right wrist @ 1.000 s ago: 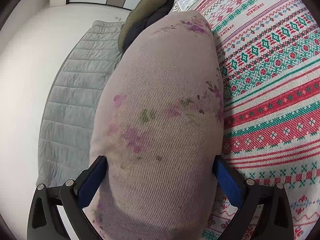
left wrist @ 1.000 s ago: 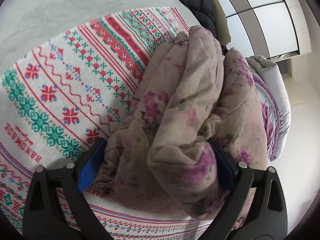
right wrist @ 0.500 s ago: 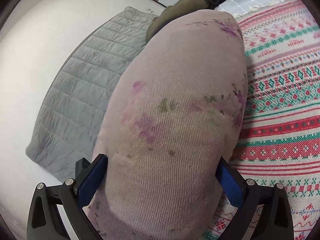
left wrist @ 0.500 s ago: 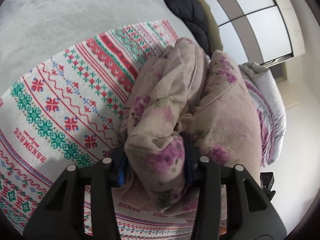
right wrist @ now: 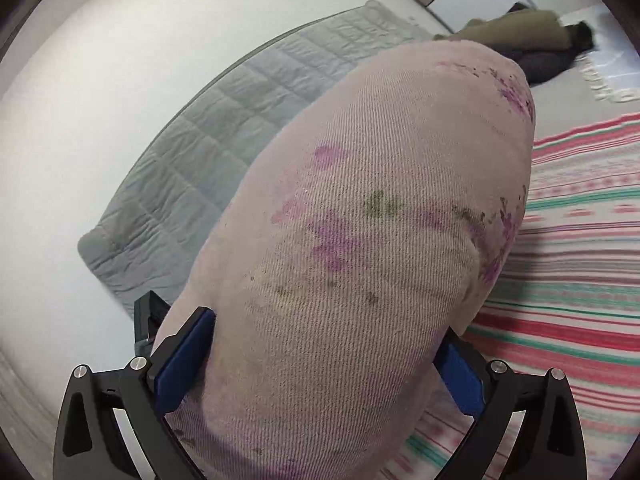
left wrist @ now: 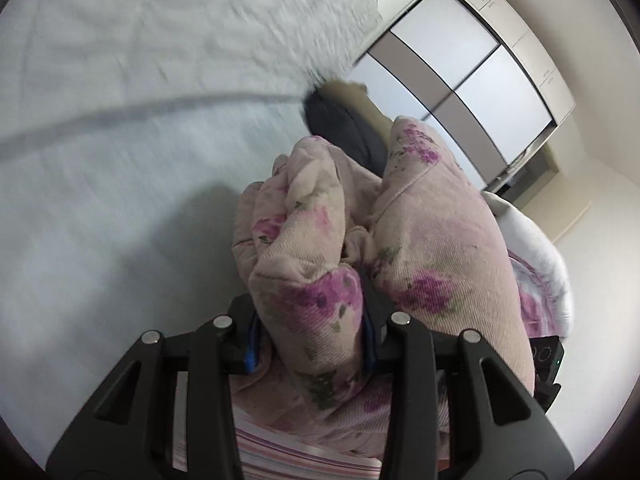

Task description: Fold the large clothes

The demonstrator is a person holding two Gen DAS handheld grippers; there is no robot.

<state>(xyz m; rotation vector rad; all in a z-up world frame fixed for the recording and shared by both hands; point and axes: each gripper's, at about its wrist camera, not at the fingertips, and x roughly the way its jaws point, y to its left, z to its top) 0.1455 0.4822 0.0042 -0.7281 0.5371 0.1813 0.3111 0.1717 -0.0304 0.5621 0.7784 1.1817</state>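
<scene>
Left wrist view: the left gripper (left wrist: pixel 310 330) is clenched on a bunched fold of the floral padded garment (left wrist: pixel 432 248), its jaws drawn close together with a thick wad of cloth squeezed between them. The garment's bulk runs forward and to the right from the fingers, its long axis pointing toward the dark folded coat (left wrist: pixel 340 124) and the wardrobe doors (left wrist: pixel 472 76) beyond. It hangs clear of the pale bedspread (left wrist: pixel 120 160), which is blurred with motion. The gripper looks tilted down over the bed.

Right wrist view: the right gripper (right wrist: pixel 316 364) has its jaws spread wide, with the same garment (right wrist: pixel 360 220) filling the gap and touching both blue pads (right wrist: pixel 182 360); I judge it cradled or loosely held, not pinched. The roll extends straight ahead, above the striped knitted blanket (right wrist: pixel 580 240) at right and the grey quilted mat (right wrist: pixel 208 148) at left. Both hands are at the roll's near end, so the coming move probably turns on carrying it forward together.
</scene>
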